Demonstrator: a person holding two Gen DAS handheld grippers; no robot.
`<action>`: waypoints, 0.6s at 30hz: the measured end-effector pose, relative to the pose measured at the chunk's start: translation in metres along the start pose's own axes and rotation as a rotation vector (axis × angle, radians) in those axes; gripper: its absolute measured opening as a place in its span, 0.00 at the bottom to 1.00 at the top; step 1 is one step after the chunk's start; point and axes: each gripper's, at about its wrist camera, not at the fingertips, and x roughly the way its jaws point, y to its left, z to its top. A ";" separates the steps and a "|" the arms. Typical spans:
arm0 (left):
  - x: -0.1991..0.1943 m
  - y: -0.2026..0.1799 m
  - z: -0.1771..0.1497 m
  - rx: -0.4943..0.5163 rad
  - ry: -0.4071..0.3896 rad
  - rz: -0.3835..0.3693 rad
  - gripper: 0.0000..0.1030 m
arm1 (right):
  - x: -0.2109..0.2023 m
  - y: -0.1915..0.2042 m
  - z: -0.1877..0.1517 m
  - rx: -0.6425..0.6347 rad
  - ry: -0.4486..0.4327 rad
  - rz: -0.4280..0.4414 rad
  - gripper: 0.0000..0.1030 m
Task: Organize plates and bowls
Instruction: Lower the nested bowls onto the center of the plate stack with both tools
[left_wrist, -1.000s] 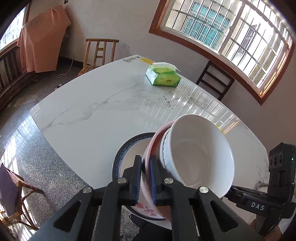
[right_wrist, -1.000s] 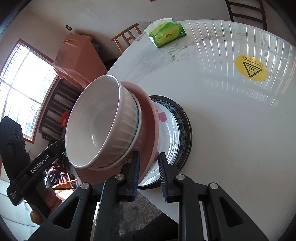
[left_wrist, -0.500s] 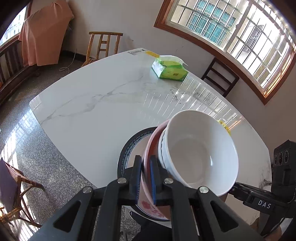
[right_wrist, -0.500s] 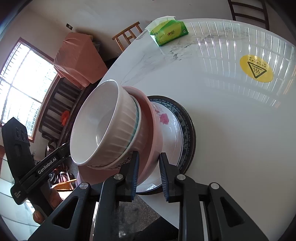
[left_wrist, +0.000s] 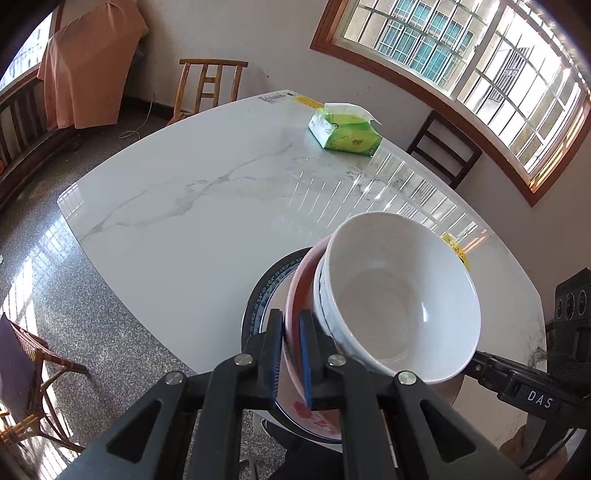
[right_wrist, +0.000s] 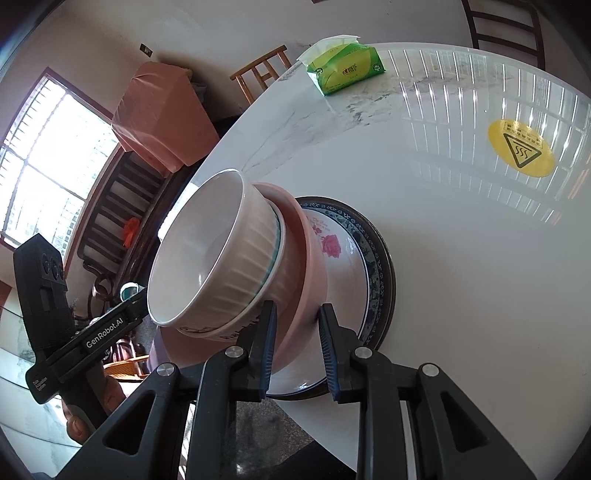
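Right tongs widened; pink plate tilted, rim toward table.

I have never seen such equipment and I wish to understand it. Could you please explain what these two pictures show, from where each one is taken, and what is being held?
There is no robot here. A person holds a hand tool with two black fingers in each hand, and each tool carries a wide-angle camera that looks along its fingers. One picture comes from the left gripper, the other from the right gripper, so each picture also shows the other tool at its edge.

On the white marble table lie a flowered plate with a blue rim, a green tissue pack and a yellow warning sticker. Tilted over the flowered plate is a pink plate that carries two nested white bowls.

The left fingers are shut on the pink plate's rim. The right fingers stand on both sides of that rim at another place; whether they press it, I cannot tell.
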 end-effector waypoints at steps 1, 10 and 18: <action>0.000 -0.001 -0.001 0.009 -0.006 0.004 0.07 | 0.000 -0.001 -0.001 0.005 -0.002 0.006 0.23; -0.005 -0.006 -0.015 0.067 -0.107 0.035 0.07 | -0.003 0.002 -0.007 -0.020 -0.048 -0.004 0.24; -0.007 -0.006 -0.026 0.122 -0.234 0.087 0.19 | -0.007 0.016 -0.014 -0.103 -0.145 -0.107 0.28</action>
